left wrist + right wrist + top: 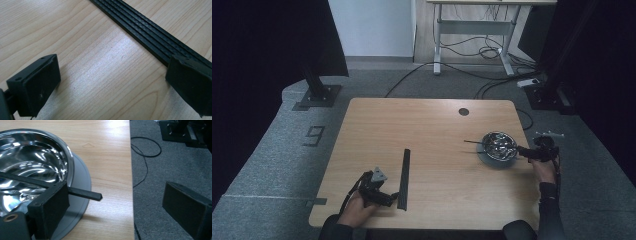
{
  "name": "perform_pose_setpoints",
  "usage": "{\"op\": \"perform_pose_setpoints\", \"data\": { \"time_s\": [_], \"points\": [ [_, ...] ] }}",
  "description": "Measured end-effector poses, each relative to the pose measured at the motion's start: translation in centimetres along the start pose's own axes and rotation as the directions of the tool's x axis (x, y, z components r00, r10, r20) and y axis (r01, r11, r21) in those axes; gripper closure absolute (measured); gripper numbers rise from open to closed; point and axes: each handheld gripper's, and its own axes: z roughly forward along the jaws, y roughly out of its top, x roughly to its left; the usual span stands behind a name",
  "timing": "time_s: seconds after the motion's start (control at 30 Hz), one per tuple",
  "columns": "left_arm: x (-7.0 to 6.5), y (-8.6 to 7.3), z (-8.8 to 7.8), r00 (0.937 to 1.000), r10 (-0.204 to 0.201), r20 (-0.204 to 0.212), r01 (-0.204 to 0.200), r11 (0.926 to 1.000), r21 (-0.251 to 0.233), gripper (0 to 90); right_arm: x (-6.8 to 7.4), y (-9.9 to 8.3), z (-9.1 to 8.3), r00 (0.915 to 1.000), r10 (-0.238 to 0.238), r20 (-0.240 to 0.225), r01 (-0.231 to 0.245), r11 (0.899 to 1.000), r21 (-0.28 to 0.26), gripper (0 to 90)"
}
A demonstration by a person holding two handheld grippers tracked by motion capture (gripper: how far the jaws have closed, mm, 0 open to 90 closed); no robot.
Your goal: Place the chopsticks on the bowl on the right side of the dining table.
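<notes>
Left tongs: near-left on counter, spread wide, holding nothing, just beside near end of black strip. Right tongs: right edge, spread wide, at rim of steel bowl; black rod lay across bowl.

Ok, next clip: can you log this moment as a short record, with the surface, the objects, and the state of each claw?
surface: wooden table
long item: black ribbed strip, flat on the table near its front left
dish: shiny metal bowl on a grey plate, near the right edge
across bowl: thin black stick, lying over the rim
left claw: open, low over the table beside the strip
right claw: open, at the bowl's edge
</notes>
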Motion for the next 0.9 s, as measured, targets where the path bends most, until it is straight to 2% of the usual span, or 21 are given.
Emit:
{"op": "perform_pose_setpoints", "data": {
  "time_s": [0.4, 0.53, 0.67, 0.77, 0.9],
  "points": [
    [0.0, 0.0, 0.0, 1.0000, 0.000, 0.000, 0.000, 1.0000, 0.000, 0.0, -0.3, 0.2, 0.8, 1.0000, -0.001, 0.001, 0.001, 1.000, -0.027, 6.7],
    [0.0, 0.0, 0.0, 1.0000, 0.000, 0.000, 0.000, 1.0000, 0.000, 0.0, -0.3, 0.2, 1.1, 0.9999, -0.007, 0.014, 0.007, 0.999, -0.036, 6.0],
    [0.0, 0.0, 0.0, 1.0000, 0.000, 0.000, 0.000, 1.0000, 0.000, 0.0, -0.4, 0.5, 1.0, 0.9986, -0.019, 0.049, 0.021, 0.999, -0.036, 5.8],
    [0.0, 0.0, 0.0, 1.0000, 0.000, 0.000, 0.000, 1.0000, 0.000, 0.0, 0.1, 0.9, 0.2, 0.9988, -0.030, 0.040, 0.032, 0.997, -0.068, 5.2],
    [0.0, 0.0, 0.0, 1.0000, 0.000, 0.000, 0.000, 1.0000, 0.000, 0.0, 1.6, 1.6, -0.4, 0.9977, -0.066, 0.013, 0.067, 0.994, -0.091, 3.1]
  ]
}}
